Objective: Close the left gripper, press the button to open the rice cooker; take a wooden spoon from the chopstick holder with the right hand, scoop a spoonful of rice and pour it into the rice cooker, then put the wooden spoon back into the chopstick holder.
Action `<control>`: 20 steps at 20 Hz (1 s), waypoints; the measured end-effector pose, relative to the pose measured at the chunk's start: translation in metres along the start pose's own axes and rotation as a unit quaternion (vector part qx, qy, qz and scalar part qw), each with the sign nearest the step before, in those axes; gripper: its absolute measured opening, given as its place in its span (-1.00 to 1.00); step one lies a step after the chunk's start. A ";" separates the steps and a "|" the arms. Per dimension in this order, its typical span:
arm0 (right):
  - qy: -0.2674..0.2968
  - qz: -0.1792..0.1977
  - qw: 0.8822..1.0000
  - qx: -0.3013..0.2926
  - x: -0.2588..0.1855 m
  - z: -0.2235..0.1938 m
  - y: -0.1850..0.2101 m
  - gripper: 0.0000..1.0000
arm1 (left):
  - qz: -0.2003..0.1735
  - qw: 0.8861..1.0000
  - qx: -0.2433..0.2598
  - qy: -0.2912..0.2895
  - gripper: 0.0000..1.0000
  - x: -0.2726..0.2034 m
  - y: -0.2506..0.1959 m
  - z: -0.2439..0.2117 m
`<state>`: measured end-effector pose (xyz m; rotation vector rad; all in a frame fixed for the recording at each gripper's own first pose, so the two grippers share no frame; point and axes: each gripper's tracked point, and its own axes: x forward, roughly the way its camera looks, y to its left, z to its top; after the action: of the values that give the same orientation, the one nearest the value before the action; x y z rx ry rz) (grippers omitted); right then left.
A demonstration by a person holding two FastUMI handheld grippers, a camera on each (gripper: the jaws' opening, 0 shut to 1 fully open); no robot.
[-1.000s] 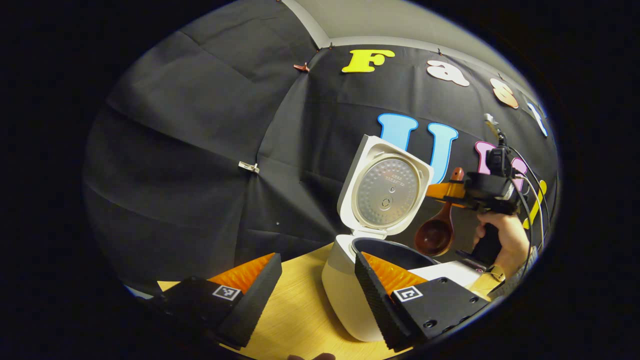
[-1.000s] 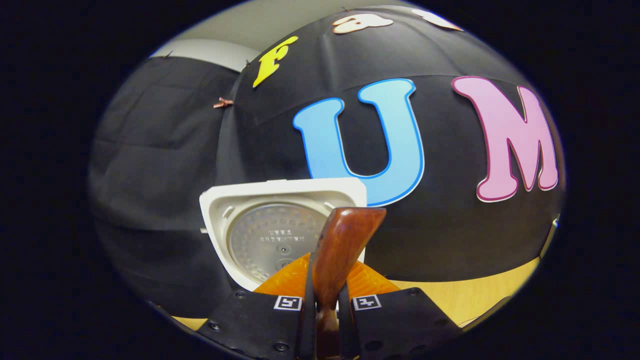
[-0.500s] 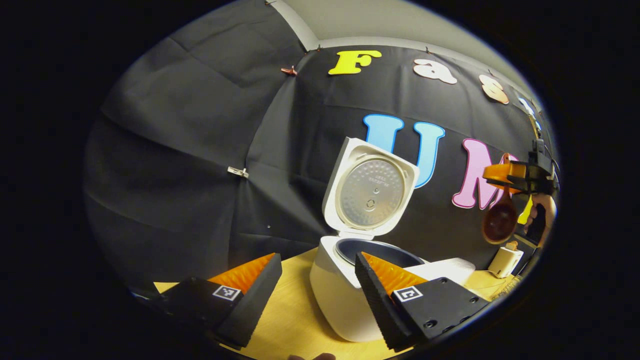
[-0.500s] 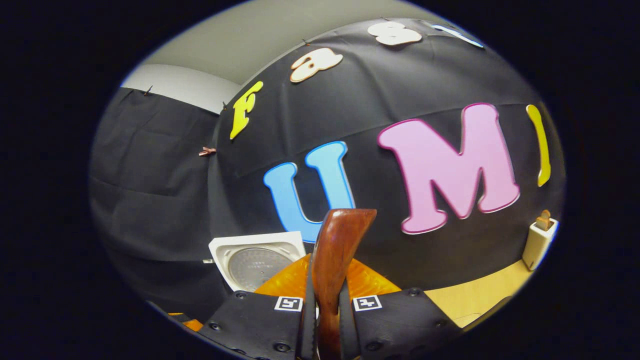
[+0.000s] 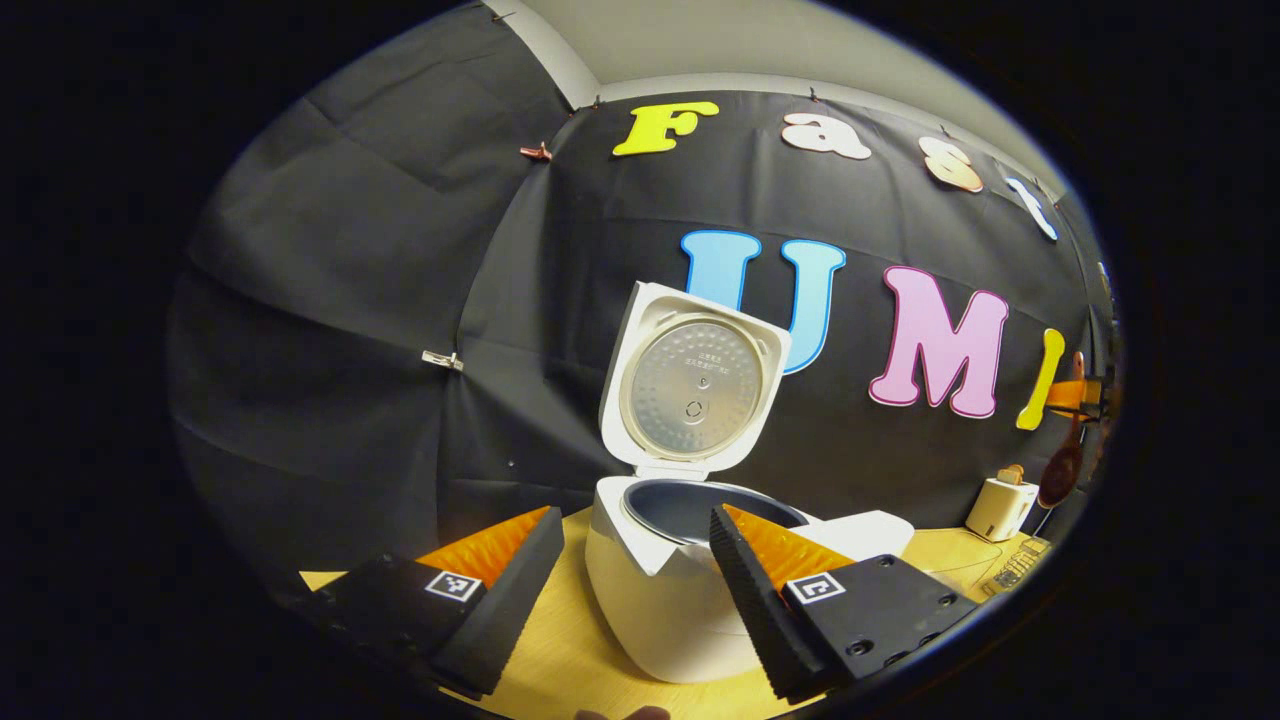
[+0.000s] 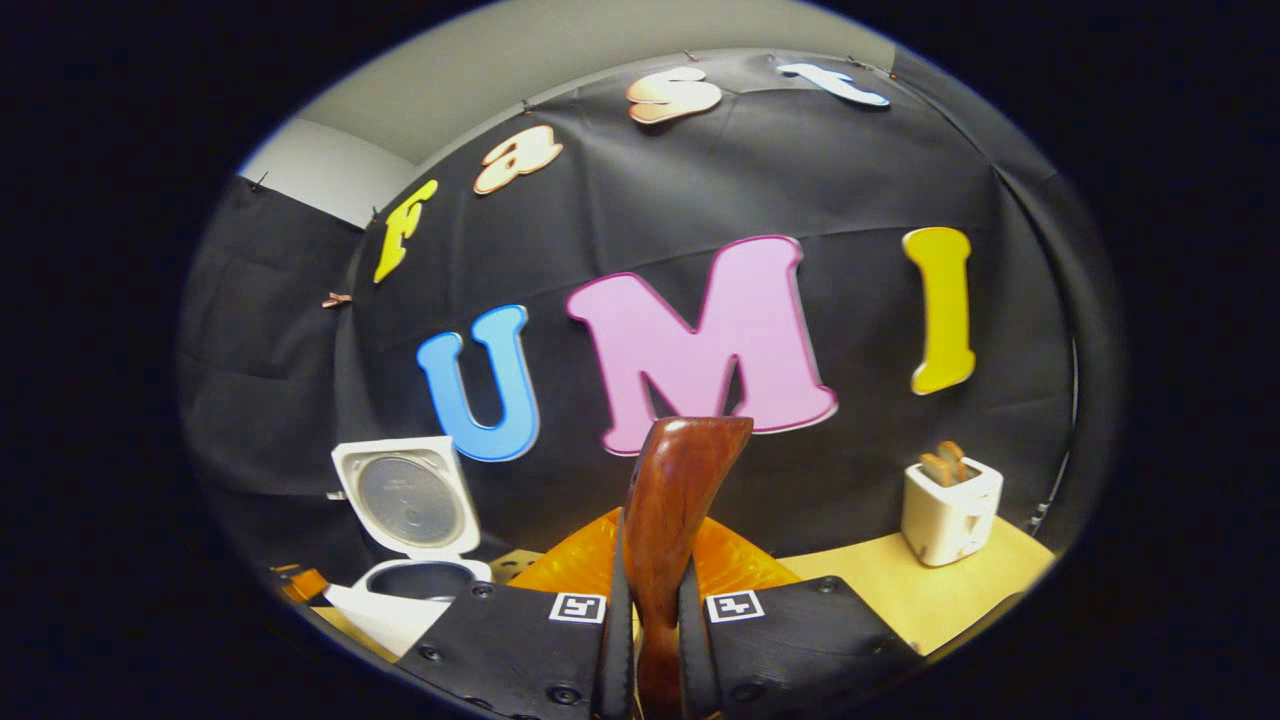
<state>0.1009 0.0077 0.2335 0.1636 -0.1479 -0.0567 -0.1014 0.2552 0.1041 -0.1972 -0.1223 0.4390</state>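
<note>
Cooker on table, lid raised – pot bare | left gripper released, just before cooker | right gripper clenched on spoon handle – holder right of it, apart

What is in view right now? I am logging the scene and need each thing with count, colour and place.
cooker: one, white, lid up, on the table's left part, in front of the left claw.
spoon: one, dark brown wood, handle clamped in the right claw.
holder: one, white, with wooden handles sticking out, on the table's right part.
table: one, light wood, under everything.
left claw: one, fingers apart, holding nothing.
right claw: one, shut on the spoon.
</note>
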 end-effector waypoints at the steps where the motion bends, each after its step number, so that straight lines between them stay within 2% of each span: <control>1: 0.002 -0.012 1.000 -0.005 -0.008 -0.002 -0.018 -0.56 | 0.001 1.000 0.006 -0.002 0.89 0.000 -0.001 0.001; 5: 0.006 -0.058 0.998 -0.032 -0.021 -0.017 -0.080 -0.56 | 0.005 1.000 0.012 -0.014 0.90 0.000 -0.005 0.007; 11: 0.034 -0.105 0.994 -0.023 -0.024 -0.062 -0.142 -0.56 | 0.003 1.000 0.009 -0.019 0.89 0.001 -0.011 0.008; 13: 0.049 -0.117 0.992 -0.014 -0.024 -0.081 -0.156 -0.56 | 0.004 1.000 0.010 -0.016 0.89 0.003 -0.010 0.005; 18: 0.098 -0.119 0.988 -0.001 -0.031 -0.132 -0.161 -0.55 | 0.005 1.000 0.011 -0.016 0.89 0.002 -0.009 0.006; 19: 0.107 -0.123 0.987 0.000 -0.031 -0.141 -0.164 -0.78 | 0.005 1.000 0.012 -0.017 0.89 0.002 -0.010 0.006; 20: 0.115 -0.128 0.985 0.002 -0.032 -0.147 -0.168 -0.56 | 0.006 1.000 0.013 -0.018 0.89 0.002 -0.010 0.007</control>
<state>0.0842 -0.1319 0.0574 0.1915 0.1038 -0.2931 -0.0968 0.2477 0.1131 -0.1653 -0.1507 0.4553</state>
